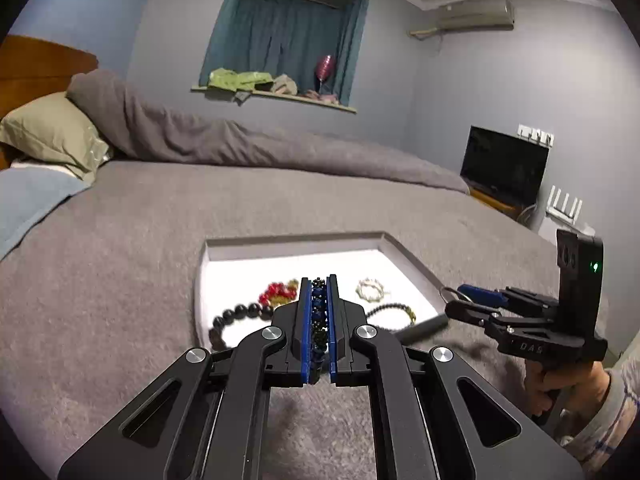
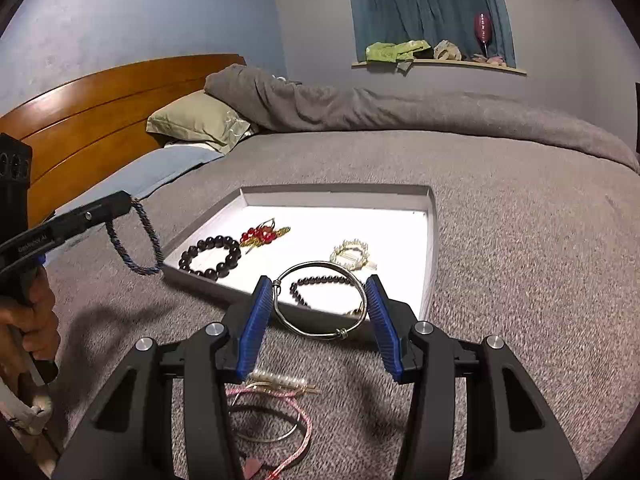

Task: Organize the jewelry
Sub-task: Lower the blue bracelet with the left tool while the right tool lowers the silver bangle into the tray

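A shallow white tray (image 2: 430, 240) lies on the grey bed. In it are a dark bead bracelet (image 2: 209, 258), a red and gold brooch (image 2: 262, 235), a pearl piece (image 2: 350, 254) and a thin black bead bracelet (image 2: 320, 280). My left gripper (image 1: 319, 292) is shut on a blue-black braided bracelet (image 2: 134, 240) that hangs above the tray's near left corner. My right gripper (image 2: 319, 306) is shut on a silver wire bangle (image 2: 320, 334), held above the tray's near edge; it also shows in the left wrist view (image 1: 450, 294).
Loose jewelry lies on the blanket (image 2: 520, 260) under my right gripper: a pearl clip (image 2: 280, 382), a pink cord (image 2: 296, 436) and a thin bangle (image 2: 260, 438). A dark stick (image 1: 424, 326) lies beside the tray. Pillows (image 2: 196, 120) and a wooden headboard (image 2: 100, 100) are at the left.
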The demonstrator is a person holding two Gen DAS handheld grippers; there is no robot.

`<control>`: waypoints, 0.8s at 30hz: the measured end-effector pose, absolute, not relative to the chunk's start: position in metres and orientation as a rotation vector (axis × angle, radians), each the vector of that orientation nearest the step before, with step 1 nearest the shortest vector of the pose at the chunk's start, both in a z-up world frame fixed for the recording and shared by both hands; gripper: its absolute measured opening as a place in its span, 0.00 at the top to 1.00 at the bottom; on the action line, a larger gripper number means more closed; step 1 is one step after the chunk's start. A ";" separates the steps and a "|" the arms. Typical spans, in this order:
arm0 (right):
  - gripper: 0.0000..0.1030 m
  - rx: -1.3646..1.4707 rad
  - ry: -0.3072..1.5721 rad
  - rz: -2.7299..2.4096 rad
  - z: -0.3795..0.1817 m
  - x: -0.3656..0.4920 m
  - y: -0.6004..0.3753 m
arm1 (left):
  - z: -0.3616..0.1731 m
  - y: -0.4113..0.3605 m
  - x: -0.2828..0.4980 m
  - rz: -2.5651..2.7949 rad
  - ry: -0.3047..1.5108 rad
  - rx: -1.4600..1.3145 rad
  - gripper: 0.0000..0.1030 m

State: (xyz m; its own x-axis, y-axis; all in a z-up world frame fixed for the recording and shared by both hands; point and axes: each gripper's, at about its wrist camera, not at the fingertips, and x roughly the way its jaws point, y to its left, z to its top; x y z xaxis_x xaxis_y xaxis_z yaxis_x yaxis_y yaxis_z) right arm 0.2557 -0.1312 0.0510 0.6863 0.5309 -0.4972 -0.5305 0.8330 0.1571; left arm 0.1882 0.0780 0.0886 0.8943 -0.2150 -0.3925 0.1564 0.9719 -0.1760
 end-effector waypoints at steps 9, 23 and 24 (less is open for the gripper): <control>0.53 -0.008 0.561 0.590 0.050 0.272 -0.125 | 0.099 0.084 0.207 -0.214 0.398 -0.166 0.93; 0.53 -0.078 0.616 0.582 0.039 0.307 -0.101 | 0.080 0.050 0.247 -0.273 0.463 -0.126 0.93; 0.53 -0.079 0.623 0.579 0.037 0.310 -0.100 | 0.079 0.046 0.251 -0.281 0.467 -0.118 0.93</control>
